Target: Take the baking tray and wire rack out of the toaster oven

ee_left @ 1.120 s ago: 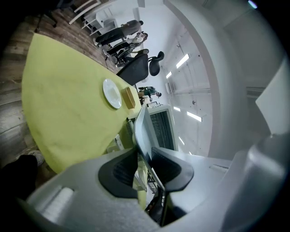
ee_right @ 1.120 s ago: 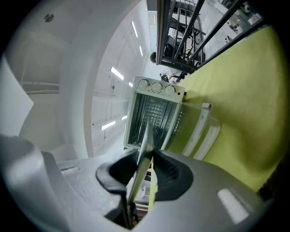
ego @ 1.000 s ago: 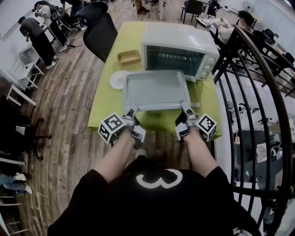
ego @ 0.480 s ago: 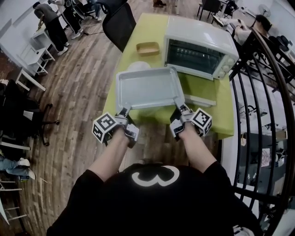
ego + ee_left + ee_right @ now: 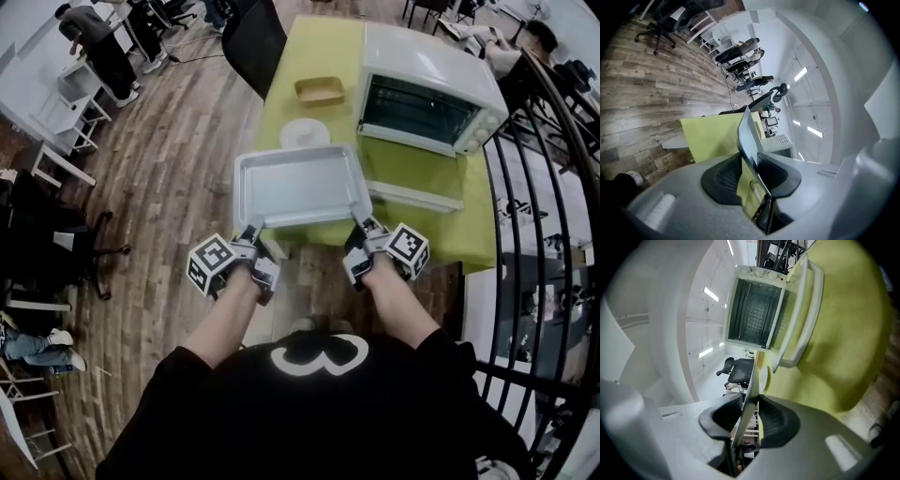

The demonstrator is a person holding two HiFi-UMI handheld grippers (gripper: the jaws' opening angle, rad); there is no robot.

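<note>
The left gripper (image 5: 249,232), lower left of centre, has its fingers clenched on the near left corner of the baking tray (image 5: 298,186). The baking tray hangs mid-frame over the near edge of the green counter (image 5: 323,47). The right gripper (image 5: 366,228) grasps its near right corner. At upper right stands the toaster oven (image 5: 427,89), door open.

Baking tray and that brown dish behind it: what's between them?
A white plate on the green table, between baking tray and brown dish; the head view shows it.
</note>
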